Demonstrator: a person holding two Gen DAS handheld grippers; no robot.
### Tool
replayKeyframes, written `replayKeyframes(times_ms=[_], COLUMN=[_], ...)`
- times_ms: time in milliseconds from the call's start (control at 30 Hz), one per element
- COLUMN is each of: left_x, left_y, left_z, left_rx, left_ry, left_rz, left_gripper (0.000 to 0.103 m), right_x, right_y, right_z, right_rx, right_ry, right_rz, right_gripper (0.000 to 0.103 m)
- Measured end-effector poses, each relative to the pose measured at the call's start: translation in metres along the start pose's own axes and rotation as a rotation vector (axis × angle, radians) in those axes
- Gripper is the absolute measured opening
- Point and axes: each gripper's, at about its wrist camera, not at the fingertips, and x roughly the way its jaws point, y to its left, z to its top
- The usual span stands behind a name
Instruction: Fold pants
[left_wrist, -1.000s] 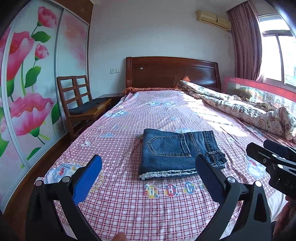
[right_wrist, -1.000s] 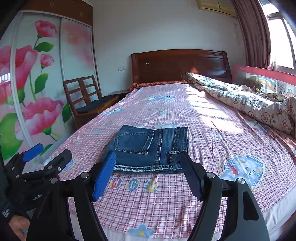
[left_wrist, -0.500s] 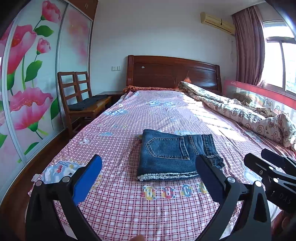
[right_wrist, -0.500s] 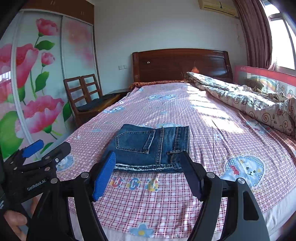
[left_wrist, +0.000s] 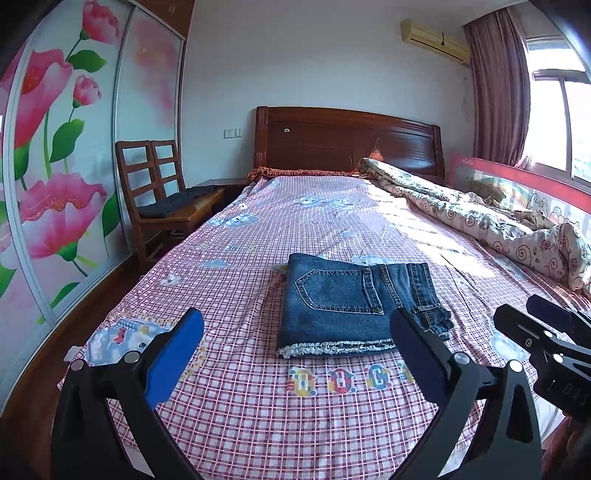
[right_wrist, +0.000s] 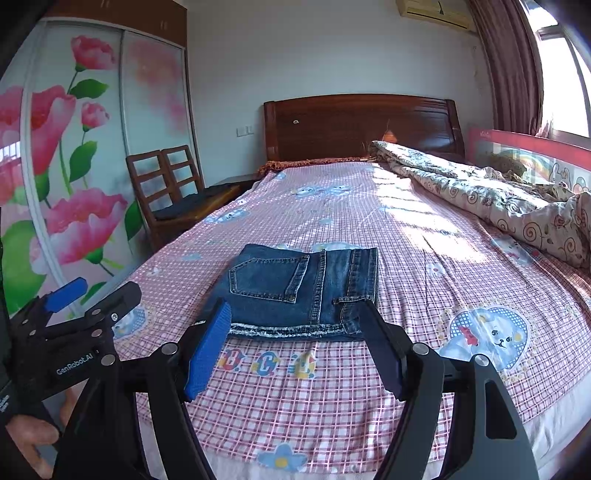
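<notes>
The blue denim pants (left_wrist: 351, 302) lie folded in a compact rectangle on the pink checked bed sheet (left_wrist: 258, 258), back pocket up, frayed hems toward me. They also show in the right wrist view (right_wrist: 299, 291). My left gripper (left_wrist: 295, 336) is open and empty, held back above the foot of the bed, short of the pants. My right gripper (right_wrist: 295, 325) is open and empty, just short of the pants' near edge. Each gripper shows in the other's view, the right one (left_wrist: 535, 328) and the left one (right_wrist: 92, 295).
A rumpled patterned quilt (left_wrist: 480, 218) lies along the bed's right side by a red rail. A wooden headboard (left_wrist: 347, 140) stands at the far end. Wooden chairs (left_wrist: 162, 192) and a flowered wardrobe (left_wrist: 55, 166) stand left of the bed.
Both grippers have drifted slightly back and tilted up from the bed; the pants lie still and the jaws stay open.
</notes>
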Motion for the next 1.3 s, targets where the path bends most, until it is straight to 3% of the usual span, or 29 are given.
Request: replayKeyframes(times_ms=[133,333,500,600,733,833,1067,1300], left_x=[0.000,0.003,0.001,0.000,-0.001,-0.004,0.002,0.015], left_y=[0.002,0.001,0.004,0.006,-0.005,-0.009,-0.008,0.004], left_z=[0.000,0.000,-0.001,0.001,0.002,0.002,0.001,-0.001], left_rx=[-0.014,0.001,-0.015,-0.043,0.029,0.029,0.015,-0.054], left_ry=[0.002,0.011,-0.023,-0.042,-0.055,-0.062,-0.024,0.058], left_rz=[-0.029,-0.002,0.009,-0.025,-0.016,-0.018,0.006,-0.016], left_gripper=[0.101,0.101,0.101,0.101,0.101,0.101,0.101,0.101], right_x=[0.000,0.001,0.001,0.002,0.002,0.004,0.005,0.006], right_y=[0.001,0.003,0.002,0.002,0.003,0.002,-0.003,-0.003], right_z=[-0.001,-0.001,0.000,0.000,-0.001,-0.001,-0.001,-0.002], right_rx=[0.000,-0.004,-0.004,-0.002,-0.008,0.006,0.017,0.019], right_ry=[0.001,0.005,0.010,0.014,0.018,0.024,0.028,0.033], right_rz=[-0.001,-0.002,-0.004,-0.009,-0.008,-0.002,-0.001,0.005], right_gripper=[0.071,0.071,0.071,0.071,0.071,0.071,0.071,0.071])
